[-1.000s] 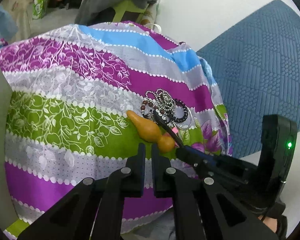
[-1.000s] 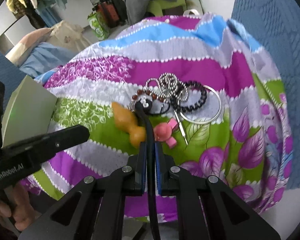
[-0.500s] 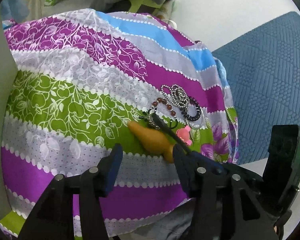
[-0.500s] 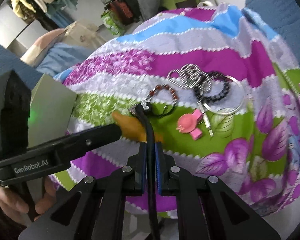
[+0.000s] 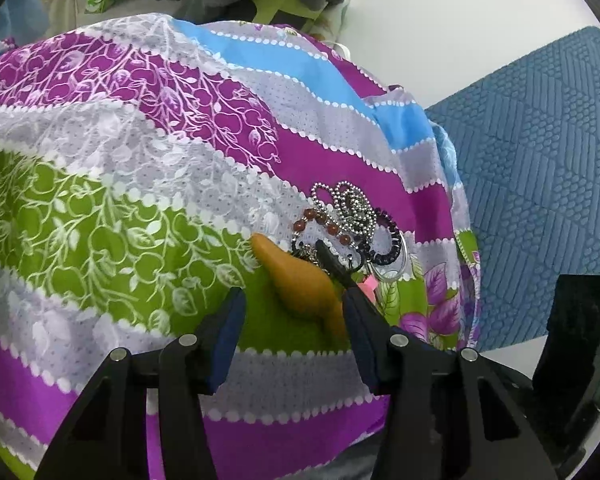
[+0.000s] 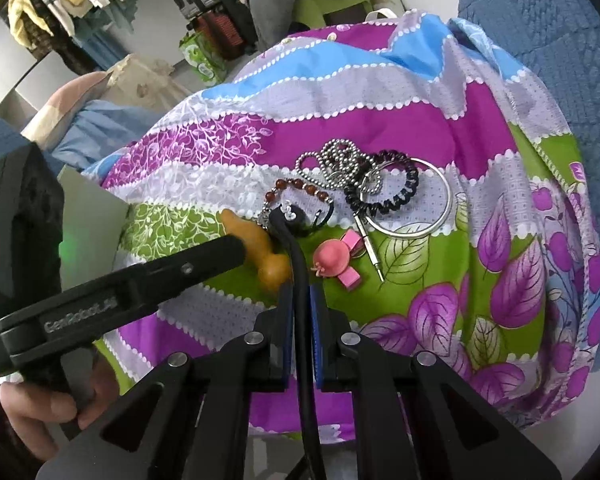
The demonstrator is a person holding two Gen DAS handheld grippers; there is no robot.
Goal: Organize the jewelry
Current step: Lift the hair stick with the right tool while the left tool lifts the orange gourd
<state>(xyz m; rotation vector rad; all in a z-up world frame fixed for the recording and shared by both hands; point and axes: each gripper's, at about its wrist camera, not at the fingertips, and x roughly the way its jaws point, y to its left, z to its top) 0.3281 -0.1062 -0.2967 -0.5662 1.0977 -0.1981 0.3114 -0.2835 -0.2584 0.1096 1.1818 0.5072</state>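
Note:
An orange gourd-shaped pendant (image 5: pixel 300 284) lies on the patterned cloth (image 5: pixel 140 184); it also shows in the right wrist view (image 6: pixel 266 252). My left gripper (image 5: pixel 294 332) is open, its fingers on either side of the gourd's near end. My right gripper (image 6: pixel 300 312) is shut on a black rod-like tool (image 6: pixel 296 264) whose tip rests by the brown bead bracelet (image 6: pixel 300 192). Behind lie a silver ball chain (image 6: pixel 336 162), a black spiral band (image 6: pixel 388 190), a silver bangle (image 6: pixel 446 208) and a pink hat clip (image 6: pixel 334 258).
A blue quilted surface (image 5: pixel 540 160) lies to the right of the cloth-covered table. A pale box (image 6: pixel 88 208) stands at the left edge. Clothes and bags (image 6: pixel 220 20) fill the room behind.
My left gripper has opened and moved forward to straddle the gourd. My right gripper has stayed shut on the black tool, its tip still at the bead bracelet.

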